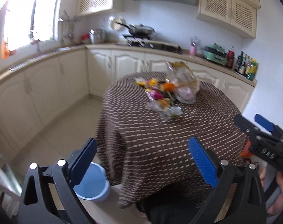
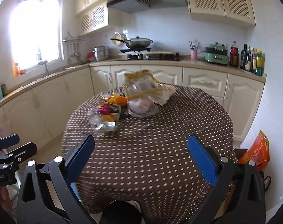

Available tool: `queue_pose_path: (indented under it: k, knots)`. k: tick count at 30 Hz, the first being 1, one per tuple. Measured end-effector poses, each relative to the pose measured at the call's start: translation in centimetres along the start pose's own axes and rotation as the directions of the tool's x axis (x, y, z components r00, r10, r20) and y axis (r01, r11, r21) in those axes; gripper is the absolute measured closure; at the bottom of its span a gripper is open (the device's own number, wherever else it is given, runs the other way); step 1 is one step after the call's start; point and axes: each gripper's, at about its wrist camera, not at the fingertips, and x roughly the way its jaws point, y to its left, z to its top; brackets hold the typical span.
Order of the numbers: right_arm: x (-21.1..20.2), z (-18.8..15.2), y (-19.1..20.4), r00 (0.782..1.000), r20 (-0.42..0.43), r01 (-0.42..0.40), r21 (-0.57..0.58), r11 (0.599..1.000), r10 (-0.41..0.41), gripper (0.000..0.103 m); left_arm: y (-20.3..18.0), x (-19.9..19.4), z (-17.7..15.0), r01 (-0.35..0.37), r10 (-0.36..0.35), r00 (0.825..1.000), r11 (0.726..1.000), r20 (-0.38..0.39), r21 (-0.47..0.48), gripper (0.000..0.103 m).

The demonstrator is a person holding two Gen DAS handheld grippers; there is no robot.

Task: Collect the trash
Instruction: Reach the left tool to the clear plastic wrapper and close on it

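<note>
Your left gripper [image 1: 141, 160] & right gripper [image 2: 141, 156], jaws wide, holding nothing, near edge of table [image 2: 160, 158], wrappers [image 2: 107, 112] & bags [image 2: 143, 93] at far centre, bin [image 1: 92, 184] on floor, left.

Near half of tabletop [image 2: 160, 149] bare, open path to wrapper pile [image 2: 107, 112]. Bags [image 2: 143, 93] block far side behind pile. Bucket [image 1: 92, 184] on floor, touching tablecloth's left edge. Cabinets [image 2: 48, 102] well apart, left.

Wrappers [image 2: 106, 112] heaped mid-table [image 2: 160, 149], bags [image 2: 143, 91] just behind — bucket [image 1: 91, 183] on floor, table's left.
</note>
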Motion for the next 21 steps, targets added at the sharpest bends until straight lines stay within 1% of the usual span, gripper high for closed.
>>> queue_pose_path:
  k: [1,4,7,10,13,14,16,17,21]
  knots:
    - [0.5,0.0,-0.2,1.0,-0.005,0.003,0.001,1.0,-0.003,0.006,-0.5,1.3,0.4,0.019,-0.019,1.0,1.0,-0.014,-0.003,0.007]
    - [2.8,0.1,-1.4,0.999,-0.032,0.022,0.01,1.0,-0.022,0.006,-1.9,4.6,1.6,0.037,-0.036,0.998,0.999,-0.051,0.012,0.007]
    - [5.4,0.3,-2.9,0.997,-0.067,0.029,0.045,0.999,-0.026,0.006,-3.0,8.0,2.8,0.053,-0.051,0.995,0.998,-0.086,0.021,0.007]
    - [7.1,0.8,-3.6,0.994,-0.105,0.025,0.068,0.997,-0.018,0.006,-3.6,10.9,3.7,0.066,-0.063,0.992,0.997,-0.111,0.029,0.007]
    - [8.9,1.4,-4.3,0.991,-0.13,0.002,0.085,0.996,0.009,0.006,-4.1,13.2,4.4,0.071,-0.065,0.988,0.997,-0.139,0.039,0.008]
    - [9.3,1.6,-4.3,0.992,-0.13,0.002,0.086,0.996,0.009,0.006,-4.3,14.0,4.6,0.074,-0.067,0.987,0.996,-0.147,0.04,0.01]
    - [10.2,2.1,-4.4,0.991,-0.136,0.002,0.085,0.996,0.01,0.006,-4.4,15.4,5.0,0.072,-0.064,0.984,0.997,-0.169,0.04,0.02]
    - [10.6,2.1,-4.4,0.99,-0.138,0.0,0.085,0.996,0.012,0.006,-4.4,16.1,5.1,0.069,-0.061,0.982,0.997,-0.18,0.037,0.021]
    - [11.9,2.5,-4.3,0.988,-0.151,-0.014,0.082,0.997,0.027,0.006,-4.2,18.5,5.3,0.054,-0.045,0.974,0.998,-0.223,0.035,0.032]
